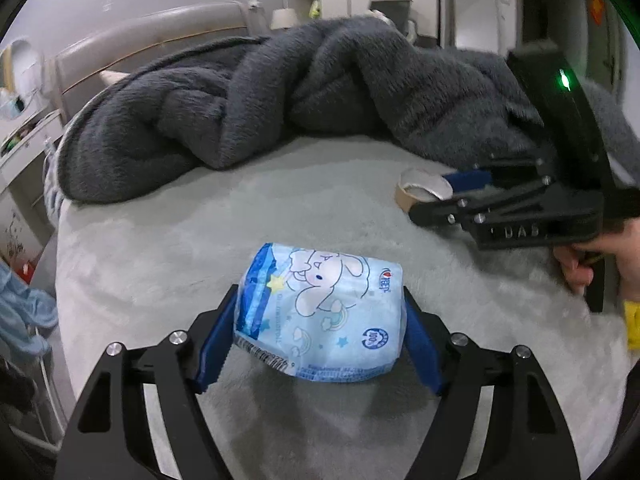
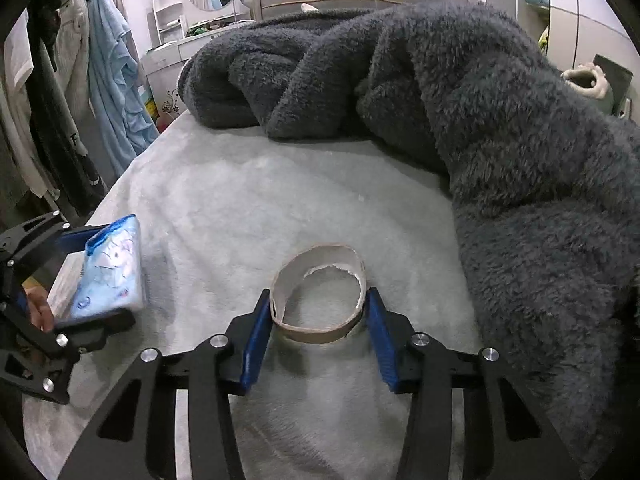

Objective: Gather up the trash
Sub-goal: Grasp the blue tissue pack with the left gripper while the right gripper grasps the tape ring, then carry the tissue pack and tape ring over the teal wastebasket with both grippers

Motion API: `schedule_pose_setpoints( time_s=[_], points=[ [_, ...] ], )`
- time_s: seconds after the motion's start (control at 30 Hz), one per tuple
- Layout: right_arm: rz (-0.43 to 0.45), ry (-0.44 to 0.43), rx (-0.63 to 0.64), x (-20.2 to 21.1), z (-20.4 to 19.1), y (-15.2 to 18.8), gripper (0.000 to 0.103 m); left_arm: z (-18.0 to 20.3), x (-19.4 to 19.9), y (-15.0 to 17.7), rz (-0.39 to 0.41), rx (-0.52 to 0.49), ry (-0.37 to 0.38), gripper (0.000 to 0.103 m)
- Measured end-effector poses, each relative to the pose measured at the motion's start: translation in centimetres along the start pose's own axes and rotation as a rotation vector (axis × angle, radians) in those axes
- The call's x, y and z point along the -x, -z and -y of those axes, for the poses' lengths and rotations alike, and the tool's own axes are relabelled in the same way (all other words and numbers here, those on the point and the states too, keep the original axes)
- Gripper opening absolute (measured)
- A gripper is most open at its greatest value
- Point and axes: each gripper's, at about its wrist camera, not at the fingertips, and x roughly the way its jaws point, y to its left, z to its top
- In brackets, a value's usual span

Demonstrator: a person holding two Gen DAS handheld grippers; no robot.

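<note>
A light-blue tissue pack (image 1: 320, 312) printed with a cartoon dog lies on the pale grey bed cover (image 1: 200, 220). My left gripper (image 1: 320, 340) is shut on it, one blue pad pressed against each side. The right wrist view shows that same pack (image 2: 112, 272) tilted at the far left between the left gripper's fingers (image 2: 80, 236). A torn brown cardboard tape ring (image 2: 320, 304) rests on the cover, and my right gripper (image 2: 320, 320) is shut on it, pads touching both sides. The left wrist view has the ring (image 1: 420, 190) at the right.
A bulky dark grey fleece blanket (image 2: 500, 140) is heaped across the back and right of the bed. A person's hand (image 1: 592, 264) holds the right gripper's handle. Clothes (image 2: 108, 80) hang left of the bed, beside a white dresser (image 2: 168, 52).
</note>
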Motion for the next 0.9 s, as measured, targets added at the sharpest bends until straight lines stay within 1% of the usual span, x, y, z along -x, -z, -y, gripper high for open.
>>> schedule_pose_setpoints(
  time_s=[0.2,0.4,0.57,0.73,0.9],
  points=[
    [0.033,0.004,-0.033,2.3,-0.2,0.0,0.047,-0.4,2.0,0.4,0.016,0.034,-0.033,0.077],
    [0.063,-0.022,-0.067,4.9,-1.5,0.5,0.047,-1.3,4.6,1.2,0.042,0.116,-0.077,0.077],
    [0.080,-0.006,-0.050,6.6,-3.5,1.3,0.047,-2.0,6.8,2.1,0.056,0.171,-0.119,0.077],
    [0.086,-0.010,-0.028,8.6,-6.2,2.4,0.047,-2.1,9.0,3.2,0.071,0.193,-0.171,0.077],
    [0.080,-0.006,-0.040,10.0,-8.6,3.5,0.047,-2.3,10.4,5.0,0.047,0.251,-0.190,0.077]
  ],
)
